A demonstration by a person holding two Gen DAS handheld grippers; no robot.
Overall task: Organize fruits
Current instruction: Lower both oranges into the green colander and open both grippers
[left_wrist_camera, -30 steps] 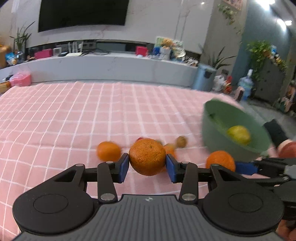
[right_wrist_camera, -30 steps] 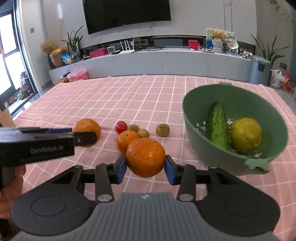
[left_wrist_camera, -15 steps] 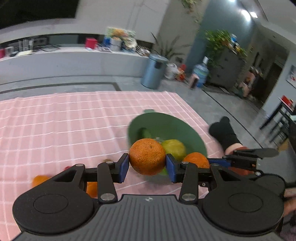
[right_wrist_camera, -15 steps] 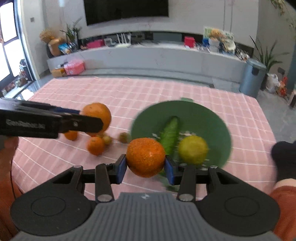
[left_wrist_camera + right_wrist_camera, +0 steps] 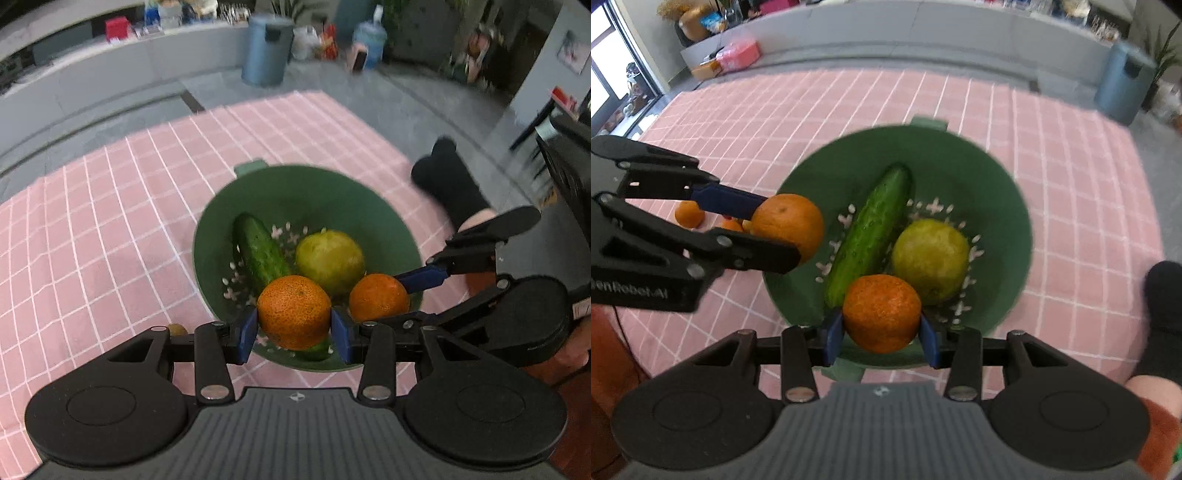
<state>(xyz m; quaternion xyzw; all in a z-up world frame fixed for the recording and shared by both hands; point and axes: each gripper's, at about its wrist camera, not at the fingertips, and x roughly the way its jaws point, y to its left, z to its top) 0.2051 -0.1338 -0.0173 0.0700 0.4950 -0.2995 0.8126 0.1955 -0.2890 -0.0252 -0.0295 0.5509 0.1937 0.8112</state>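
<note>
White lettering "GenRobot.AI", first letter cut off, on side of left hand-held gripper (image 5: 775, 225); no other legible text

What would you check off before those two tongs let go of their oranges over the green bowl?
1. Left tongs gripping their orange: ok, pinched between both blue pads.
2. Right tongs gripping their orange: ok, held the same way.
3. Both oranges over the green bowl: ok for the right one; the left one sits near the rim in the right wrist view, so cannot tell.
4. Room in the bowl: ok, though a cucumber and a yellow-green fruit lie on the bottom.
5. Tongs apart from each other: ok, no contact seen.
6. Drop height: cannot tell.
</note>
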